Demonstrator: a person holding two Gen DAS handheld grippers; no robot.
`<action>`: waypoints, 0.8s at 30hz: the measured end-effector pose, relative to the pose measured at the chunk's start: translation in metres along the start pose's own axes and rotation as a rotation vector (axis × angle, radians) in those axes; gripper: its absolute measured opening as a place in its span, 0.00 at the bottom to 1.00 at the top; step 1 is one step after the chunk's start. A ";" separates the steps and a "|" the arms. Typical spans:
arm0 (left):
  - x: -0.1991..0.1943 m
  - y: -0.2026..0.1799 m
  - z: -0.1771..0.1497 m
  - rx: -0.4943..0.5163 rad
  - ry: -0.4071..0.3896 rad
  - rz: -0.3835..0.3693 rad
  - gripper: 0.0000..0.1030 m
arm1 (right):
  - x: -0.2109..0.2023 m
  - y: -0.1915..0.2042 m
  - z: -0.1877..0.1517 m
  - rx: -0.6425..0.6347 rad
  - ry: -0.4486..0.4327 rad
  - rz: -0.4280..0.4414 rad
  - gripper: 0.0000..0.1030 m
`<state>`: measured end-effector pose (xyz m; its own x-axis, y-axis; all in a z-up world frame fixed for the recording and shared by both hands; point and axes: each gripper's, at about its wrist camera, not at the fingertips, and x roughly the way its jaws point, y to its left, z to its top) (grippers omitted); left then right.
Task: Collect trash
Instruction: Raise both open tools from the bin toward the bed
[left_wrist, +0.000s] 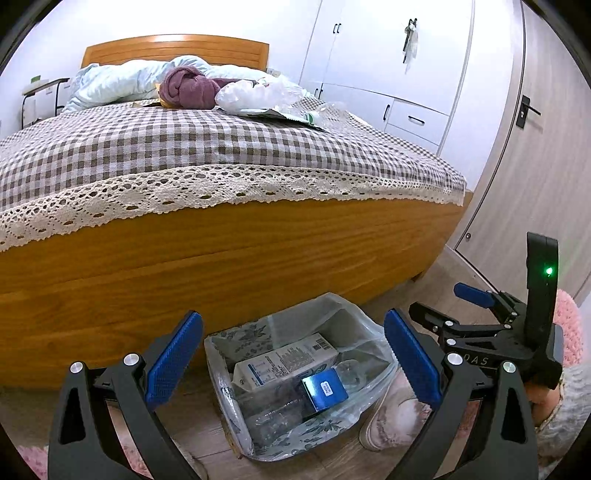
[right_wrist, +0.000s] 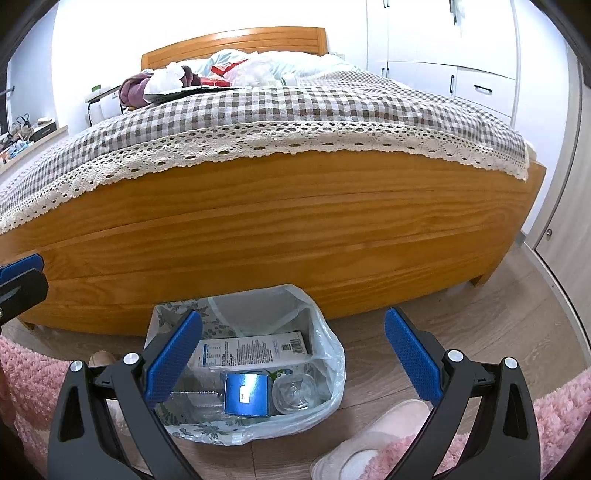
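1. The left gripper (left_wrist: 293, 360) hovers released, jaws wide apart and empty.
2. Below sits the bin (left_wrist: 236, 338) (bag-lined) against the bed (left_wrist: 221, 258), holding a carton (left_wrist: 284, 363) and a blue box (left_wrist: 325, 389).
3. The right gripper (right_wrist: 293, 360) is also released, holding nothing.

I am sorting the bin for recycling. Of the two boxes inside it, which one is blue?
The small box at the front of the bin is blue, with a small white label. The long white carton behind it has only printed text and a barcode.
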<state>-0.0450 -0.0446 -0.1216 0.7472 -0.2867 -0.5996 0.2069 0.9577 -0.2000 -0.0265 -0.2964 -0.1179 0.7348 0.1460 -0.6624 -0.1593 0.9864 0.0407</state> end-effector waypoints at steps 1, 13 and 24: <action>-0.001 0.000 0.000 -0.002 -0.007 0.000 0.93 | 0.000 0.000 0.000 0.000 0.001 0.000 0.92; -0.011 0.000 0.004 -0.010 -0.055 -0.013 0.93 | 0.000 0.001 0.000 -0.004 -0.004 -0.003 0.92; -0.012 0.006 0.004 -0.029 -0.058 0.009 0.93 | -0.001 0.001 0.000 -0.004 -0.006 -0.006 0.92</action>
<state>-0.0499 -0.0357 -0.1121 0.7844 -0.2758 -0.5556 0.1825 0.9587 -0.2182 -0.0273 -0.2958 -0.1171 0.7396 0.1409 -0.6581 -0.1579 0.9869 0.0339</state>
